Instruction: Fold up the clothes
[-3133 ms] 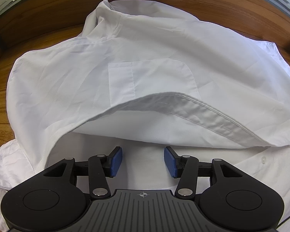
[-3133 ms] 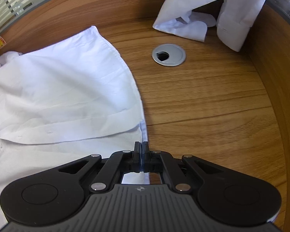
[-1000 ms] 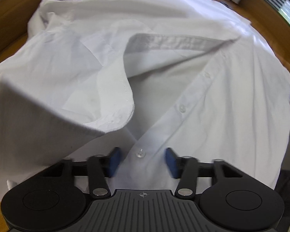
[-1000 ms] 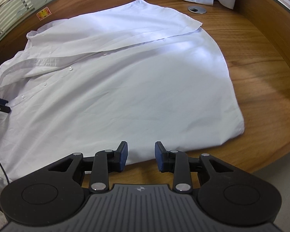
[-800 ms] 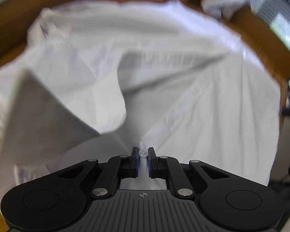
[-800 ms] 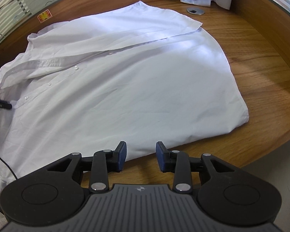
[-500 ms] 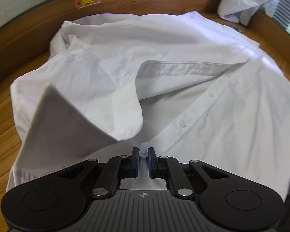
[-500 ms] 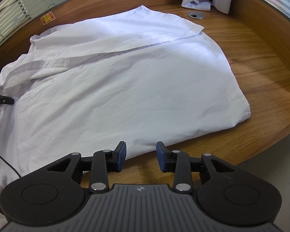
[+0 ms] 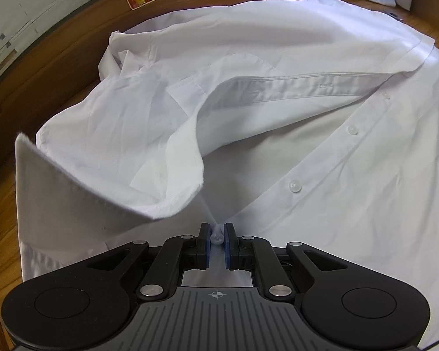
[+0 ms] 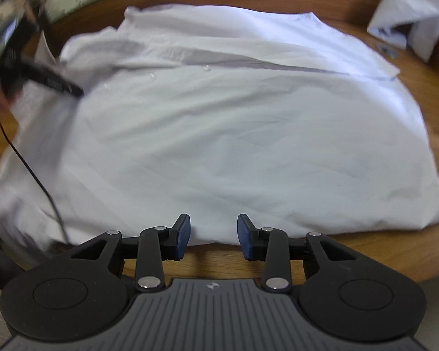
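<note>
Left tool (image 9: 218, 237) pinches the white shirt (image 9: 351, 204) placket; right tool (image 10: 213, 232), fingers apart, sits at its hem

Left gripper (image 9: 217, 237): matte black linkage arms running to two fingers, blue pads (image 9: 227, 244) showing on the inner faces. Silver pivot screws sitting at the joints. Grey ribbed housing (image 9: 216, 318) spreading below, carrying a small white crosshair mark, with round black discs flanking it.

Right gripper (image 10: 213, 234): looking the same in build, with the same blue pads, silver screws, ribbed grey housing and crosshair.

Thin black cable (image 10: 32, 172) trailing from the left unit in the right wrist view, blurred.
</note>
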Motion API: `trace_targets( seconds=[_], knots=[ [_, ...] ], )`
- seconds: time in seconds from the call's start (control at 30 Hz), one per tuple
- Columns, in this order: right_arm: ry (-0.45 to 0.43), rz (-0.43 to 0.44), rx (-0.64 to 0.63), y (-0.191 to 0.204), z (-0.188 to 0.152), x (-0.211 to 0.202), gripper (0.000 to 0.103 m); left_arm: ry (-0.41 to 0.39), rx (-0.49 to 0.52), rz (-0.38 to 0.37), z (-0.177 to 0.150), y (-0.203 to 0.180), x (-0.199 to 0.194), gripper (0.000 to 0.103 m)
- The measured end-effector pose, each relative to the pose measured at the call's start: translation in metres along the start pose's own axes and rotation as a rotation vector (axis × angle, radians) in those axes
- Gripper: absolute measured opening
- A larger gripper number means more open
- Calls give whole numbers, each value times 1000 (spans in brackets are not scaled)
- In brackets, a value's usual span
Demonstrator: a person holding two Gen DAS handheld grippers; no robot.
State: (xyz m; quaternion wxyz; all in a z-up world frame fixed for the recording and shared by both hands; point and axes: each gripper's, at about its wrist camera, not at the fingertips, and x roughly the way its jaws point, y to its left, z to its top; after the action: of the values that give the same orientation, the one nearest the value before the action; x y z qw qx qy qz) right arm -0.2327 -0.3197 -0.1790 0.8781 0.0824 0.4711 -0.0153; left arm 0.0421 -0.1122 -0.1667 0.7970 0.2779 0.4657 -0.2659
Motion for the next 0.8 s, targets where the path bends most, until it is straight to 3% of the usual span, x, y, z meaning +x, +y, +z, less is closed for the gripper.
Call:
trace_targets(
  seconds=[0.2, 0.5, 0.6, 0.67, 0.73, 0.8],
  knots=[
    [-52, -124, -17, -45, -8, -5, 42, 18, 6, 24, 5, -2, 3, 11],
    [-70, -294, 187, -145, -6, -14, 49, 44, -78, 46, 10, -1, 4, 12],
    [-55, -335, 269, -169, 4, -15, 48, 36, -171, 40, 11, 7, 0, 14],
    [-81, -318, 306, -178, 13, -20, 48, 7, -236, 40, 12, 12, -8, 24],
    [-99, -304, 328, -186, 24, -23, 48, -28, -297, 29, 14, 15, -19, 43],
    [-109, -292, 337, -192, 38, -24, 48, -58, -355, 14, 16, 16, -30, 46]
  ],
)
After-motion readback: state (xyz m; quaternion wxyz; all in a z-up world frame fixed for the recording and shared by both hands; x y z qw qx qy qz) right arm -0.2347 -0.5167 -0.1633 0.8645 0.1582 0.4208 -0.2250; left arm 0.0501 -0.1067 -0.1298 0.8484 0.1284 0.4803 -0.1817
